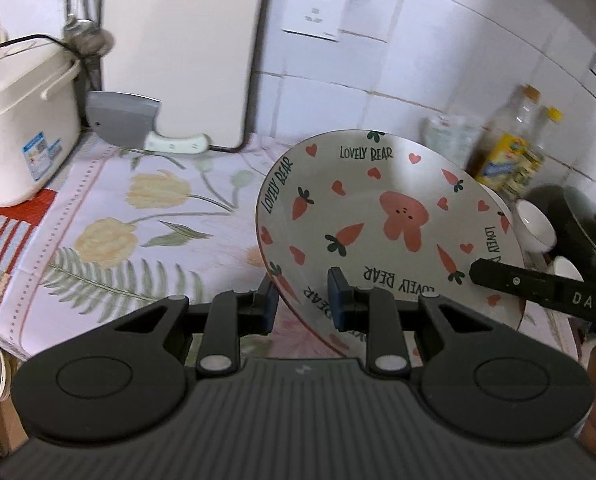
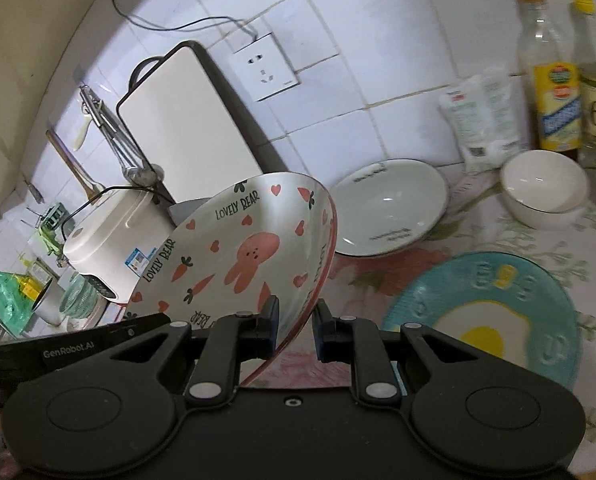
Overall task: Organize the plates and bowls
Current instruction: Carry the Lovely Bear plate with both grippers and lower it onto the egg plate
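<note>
- The counter (image 2: 497, 240), covered with a flowered cloth, was seen below everything.
- The rabbit plate (image 1: 377, 216) was held tilted above the counter, off the cloth.
- The left gripper (image 1: 303, 300) was clamped on the plate's near rim.
- The right gripper (image 2: 296, 324) was clamped on the opposite rim.
- A white bowl (image 2: 389, 206) stood near the back edge.

**Counter layout: plate held over cloth, crockery to your right**

You hold the rabbit plate (image 1: 381, 216) tilted above the tablecloth (image 1: 138, 216), the left gripper (image 1: 303, 300) and right gripper (image 2: 296, 330) each clamped on its rim. The rice cooker (image 1: 22, 120) stands far left, the cleaver (image 1: 126, 124) beside it against the cutting board (image 1: 186, 48). To your right lie the egg plate (image 2: 537, 304), a deep plate (image 2: 389, 208) behind it, and a bowl (image 2: 543, 188) before the bottles (image 2: 553, 80).
</note>
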The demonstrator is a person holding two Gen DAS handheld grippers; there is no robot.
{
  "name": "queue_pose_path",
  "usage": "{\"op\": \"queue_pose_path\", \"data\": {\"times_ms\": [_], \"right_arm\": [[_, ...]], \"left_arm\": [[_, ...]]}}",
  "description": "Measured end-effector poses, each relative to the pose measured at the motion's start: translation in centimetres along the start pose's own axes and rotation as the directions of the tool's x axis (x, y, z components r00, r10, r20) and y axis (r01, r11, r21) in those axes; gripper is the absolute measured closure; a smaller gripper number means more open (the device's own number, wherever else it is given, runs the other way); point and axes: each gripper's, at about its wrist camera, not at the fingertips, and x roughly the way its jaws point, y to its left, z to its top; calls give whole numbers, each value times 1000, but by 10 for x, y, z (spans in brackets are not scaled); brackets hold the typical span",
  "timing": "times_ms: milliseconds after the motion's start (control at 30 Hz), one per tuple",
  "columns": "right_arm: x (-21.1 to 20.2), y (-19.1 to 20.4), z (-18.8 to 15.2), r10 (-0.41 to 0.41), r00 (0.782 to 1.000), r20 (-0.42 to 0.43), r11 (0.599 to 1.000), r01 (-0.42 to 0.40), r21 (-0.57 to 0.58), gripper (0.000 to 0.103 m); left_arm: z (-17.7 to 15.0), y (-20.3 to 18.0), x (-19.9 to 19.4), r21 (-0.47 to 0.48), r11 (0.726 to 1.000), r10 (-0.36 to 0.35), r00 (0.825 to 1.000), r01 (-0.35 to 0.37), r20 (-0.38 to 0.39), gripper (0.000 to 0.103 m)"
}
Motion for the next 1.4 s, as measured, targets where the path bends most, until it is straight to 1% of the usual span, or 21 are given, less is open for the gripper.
{"op": "queue_pose_path", "data": {"times_ms": [133, 300, 467, 600, 733, 933, 1133, 1267, 1400], "right_arm": [[-20, -12, -9, -25, 1000, 12, 999, 25, 21, 81], [-39, -29, -20, -56, 998, 17, 997, 55, 50, 80], [-50, -44, -31, -94, 996, 7, 993, 94, 74, 80], [-54, -61, -41, -128, 992, -11, 986, 128, 111, 80], [-51, -76, -49, -160, 986, -36, 977, 164, 138, 79], [-46, -99, -55, -200, 977, -76, 962, 210, 173, 79], [-33, -118, -59, -239, 962, -130, 945, 261, 195, 79], [-18, -122, -57, -259, 952, -163, 942, 286, 173, 79], [-11, -127, -55, -255, 951, -175, 941, 285, 180, 80]], "left_arm": [[-7, -16, -4, 12, 999, -31, 999, 31, -23, 79], [-16, -38, 2, 36, 997, -60, 997, 62, -50, 79], [-23, -57, 15, 60, 995, -77, 993, 83, -86, 79], [-29, -70, 32, 68, 993, -85, 988, 94, -126, 79], [-36, -78, 52, 49, 993, -97, 980, 107, -173, 79], [-46, -90, 83, 36, 992, -108, 969, 119, -222, 79], [-54, -101, 109, 52, 994, -83, 964, 99, -251, 79], [-53, -101, 123, 33, 997, -59, 961, 71, -271, 79], [-49, -103, 129, 43, 997, -47, 960, 61, -276, 79]]}}
